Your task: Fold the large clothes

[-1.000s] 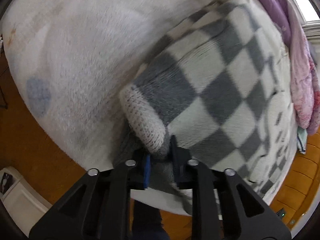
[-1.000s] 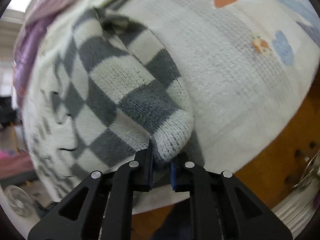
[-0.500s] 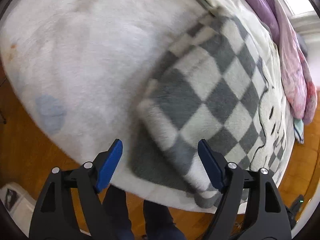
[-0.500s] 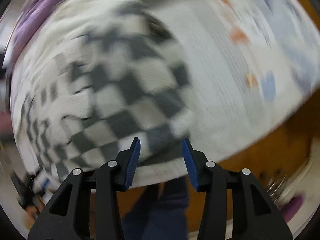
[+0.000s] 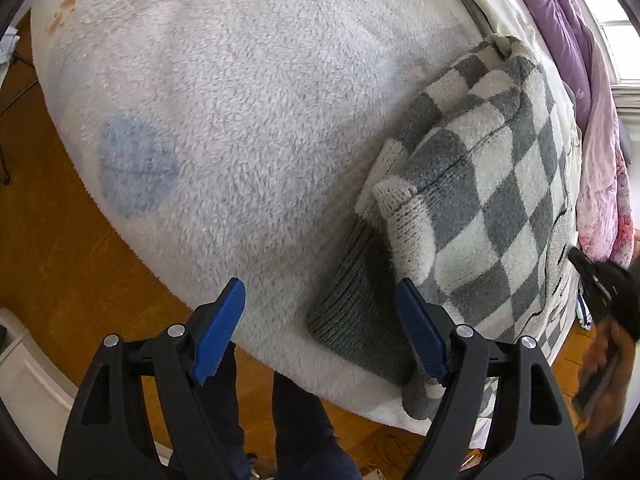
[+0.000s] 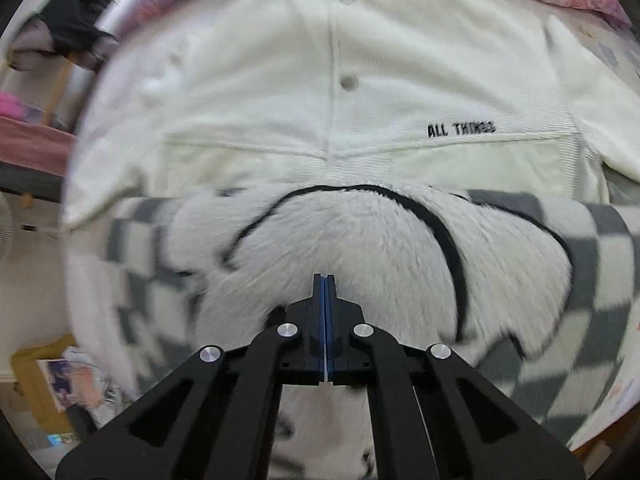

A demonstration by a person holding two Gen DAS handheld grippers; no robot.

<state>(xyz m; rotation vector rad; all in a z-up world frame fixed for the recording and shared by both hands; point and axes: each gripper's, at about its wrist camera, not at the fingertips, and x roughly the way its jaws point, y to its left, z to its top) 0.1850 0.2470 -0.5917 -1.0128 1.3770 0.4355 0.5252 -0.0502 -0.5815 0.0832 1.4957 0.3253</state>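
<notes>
The checkered sweater [image 5: 484, 196] lies on the fleece blanket [image 5: 248, 92], its sleeve folded in across the body. The left gripper [image 5: 320, 326] is spread wide and empty; the right gripper [image 6: 324, 292] is pressed together above the sweater, apparently gripping nothing. Further folds probably remain, and the white jacket [image 6: 332, 80] lies unfolded beyond.

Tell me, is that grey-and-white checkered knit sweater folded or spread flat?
Partly folded. The grey-and-white checkered knit sweater has its sleeve doubled over its body on the white fleece blanket, cuff near the ribbed hem.
</notes>
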